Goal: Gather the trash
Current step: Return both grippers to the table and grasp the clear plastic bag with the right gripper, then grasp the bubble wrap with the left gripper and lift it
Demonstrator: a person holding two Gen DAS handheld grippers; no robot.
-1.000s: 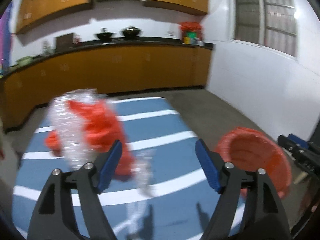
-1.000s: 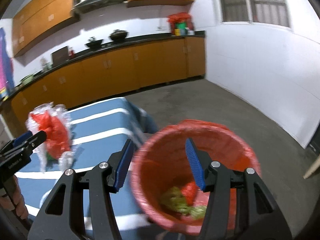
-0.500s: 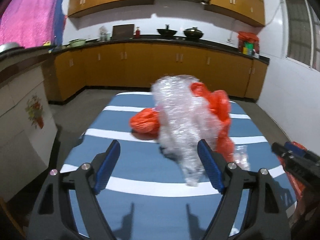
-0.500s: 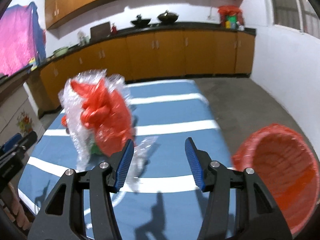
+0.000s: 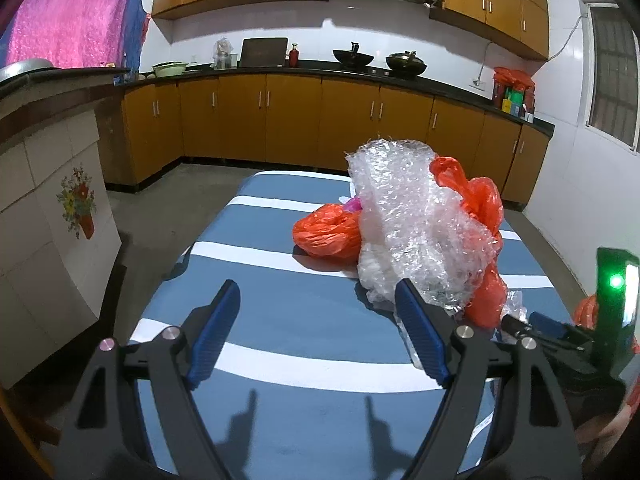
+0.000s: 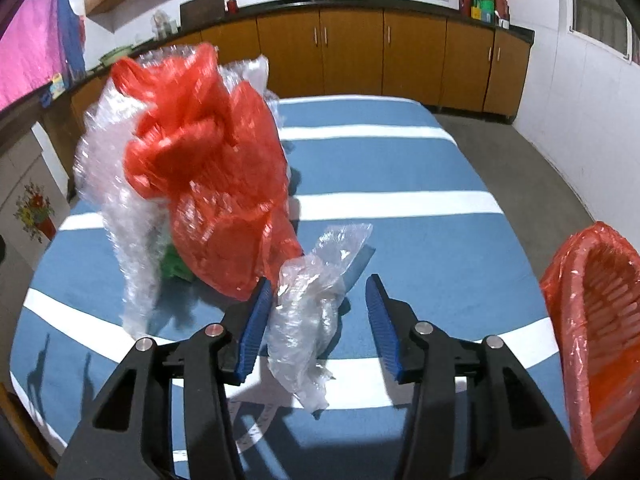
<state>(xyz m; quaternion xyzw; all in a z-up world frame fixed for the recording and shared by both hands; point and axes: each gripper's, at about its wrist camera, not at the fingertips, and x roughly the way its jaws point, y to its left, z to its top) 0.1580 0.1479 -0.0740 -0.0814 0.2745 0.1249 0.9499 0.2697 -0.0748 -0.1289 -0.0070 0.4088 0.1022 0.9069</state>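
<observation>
A heap of trash lies on the blue, white-striped table (image 5: 260,320): bubble wrap (image 5: 404,220) with red plastic bags (image 5: 328,236) around it. My left gripper (image 5: 318,300) hovers open in front of the heap, nothing between its fingers. In the right wrist view the red bag (image 6: 216,184) and bubble wrap (image 6: 108,168) stand at the left. A crumpled clear plastic bag (image 6: 308,316) lies between the fingers of my right gripper (image 6: 318,290). Its jaws are closing; the left pad is at the bag's edge, the right pad is apart from it.
A red basket lined with a red bag (image 6: 596,320) stands off the table's right edge. The right gripper's body (image 5: 560,336) shows at the right of the left wrist view. Brown kitchen cabinets (image 5: 296,120) run along the far wall. A white tiled counter (image 5: 48,240) is at the left.
Both views have swung from the red basket to the table. My right gripper has come down around the clear bag and its jaws have narrowed. My left gripper now faces the heap, still open.
</observation>
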